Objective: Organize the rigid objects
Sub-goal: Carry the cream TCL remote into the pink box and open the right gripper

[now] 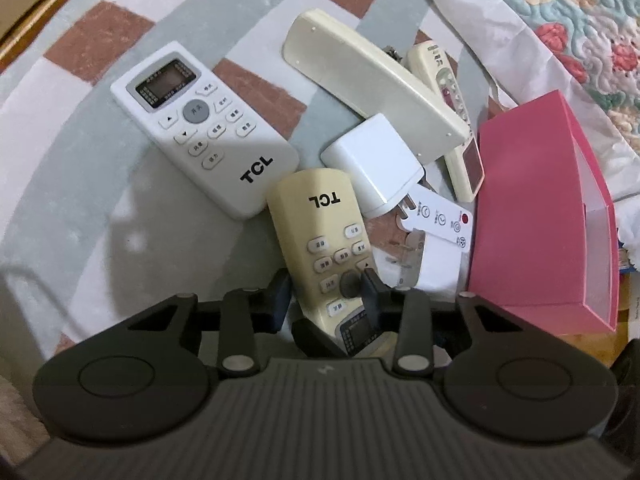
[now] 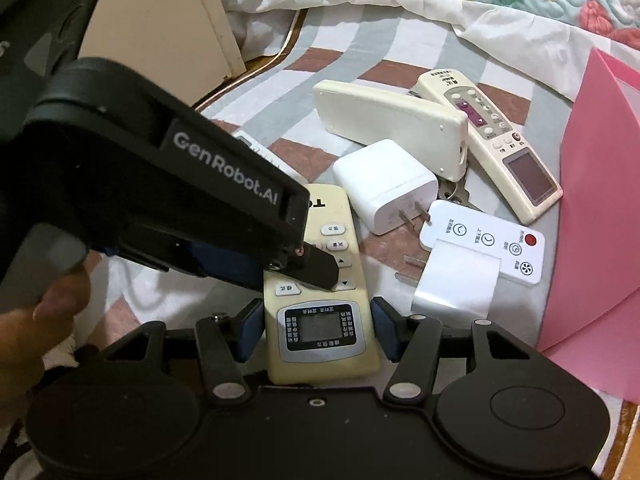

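Looking down the left wrist view past the left gripper [image 1: 326,292] at lower centre, pinching the yellowed TCL remote [image 1: 316,224]: one finger sitting at its left edge, the other pressing on its button face. Showing that remote lying face up on the checked cloth [image 1: 100,40], logo end pointing up the frame. Showing also a white TCL remote [image 1: 200,128] at upper left, a white charger [image 1: 372,160] at centre, a long cream remote [image 1: 368,80] lying face down above it, a slim remote [image 1: 466,168] partly tucked under that one, a flat white remote card [image 1: 440,220] and a second charger [image 1: 424,268] right of centre, and a pink box [image 1: 532,208] standing open at the right edge.

Looking down the right wrist view past the right gripper [image 2: 318,328] at lower centre, standing spread, pads sitting just beside the two long edges of the yellowed TCL remote [image 2: 320,344] at its display end. Showing the left gripper [image 2: 316,272] reaching in from the left, held by the left hand [image 2: 40,320], one finger bearing down on the buttons. Showing the white charger [image 2: 384,184], second charger [image 2: 460,280], remote card [image 2: 488,240], long cream remote [image 2: 392,124] and slim remote [image 2: 500,148] clustering right of centre, touching or overlapping, beside the pink box [image 2: 600,200].
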Tool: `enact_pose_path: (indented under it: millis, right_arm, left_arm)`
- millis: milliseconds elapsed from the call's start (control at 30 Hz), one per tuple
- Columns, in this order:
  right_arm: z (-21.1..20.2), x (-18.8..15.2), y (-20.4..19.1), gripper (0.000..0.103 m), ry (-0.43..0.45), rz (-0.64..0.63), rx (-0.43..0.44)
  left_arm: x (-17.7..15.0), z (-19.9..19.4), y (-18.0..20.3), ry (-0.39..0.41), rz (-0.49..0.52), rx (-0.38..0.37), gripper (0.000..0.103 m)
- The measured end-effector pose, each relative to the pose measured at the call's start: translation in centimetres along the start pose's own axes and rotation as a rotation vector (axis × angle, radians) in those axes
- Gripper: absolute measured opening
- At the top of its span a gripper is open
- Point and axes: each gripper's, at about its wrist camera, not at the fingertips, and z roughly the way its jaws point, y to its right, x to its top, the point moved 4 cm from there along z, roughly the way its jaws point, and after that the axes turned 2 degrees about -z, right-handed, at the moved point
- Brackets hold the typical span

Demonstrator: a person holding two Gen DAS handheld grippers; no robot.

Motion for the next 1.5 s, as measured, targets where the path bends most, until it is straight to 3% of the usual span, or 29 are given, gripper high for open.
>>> enact_pose_path:
  millis: [167, 300, 533, 733, 867, 967, 1200, 1500]
  right_arm:
    - [-1.1, -0.3, -0.9, 0.062, 0.024, -0.031, -0.029]
    - [-3.0, -0.3, -1.5, 0.062, 0.069, -0.046, -0.052]
    - [-7.2, 0.3, -1.2, 0.061, 0.177, -0.024, -0.099]
    - [-11.8, 1.0, 0.6, 0.062, 0.268, 0.005, -0.136]
    - [-15.1, 1.3, 2.3, 0.061, 0.354, 0.026, -0.118]
    - [-16.9, 1.3, 3.9, 0.061, 0.392, 0.047, -0.161]
    - [-20.1, 1.1, 10.0, 0.061, 0.413, 0.145, -0.243]
    - [-18.9, -0.3, 21.4, 0.061, 0.289, 0.488, -0.204]
  left_arm:
    - [-0.5, -1.4, 0.9, 0.018, 0.046, -0.007, 0.036]
    - [-1.0, -3.6, 2.1, 0.052, 0.102, -0.056, 0.036]
    - [-1.9, -6.7, 6.5, 0.139, 0.313, -0.059, 0.036]
    - [-2.2, -9.4, 11.0, 0.158, 0.421, -0.117, 0.036]
    - [-2.6, -10.8, 14.9, 0.168, 0.517, -0.096, 0.037]
    - [-2.5, -11.2, 18.3, 0.161, 0.574, -0.121, 0.036]
    - [-3.3, -9.0, 26.4, 0.140, 0.668, -0.147, 0.036]
    - [-3.1, 1.3, 34.0, -0.035, 0.677, -0.178, 0.036]
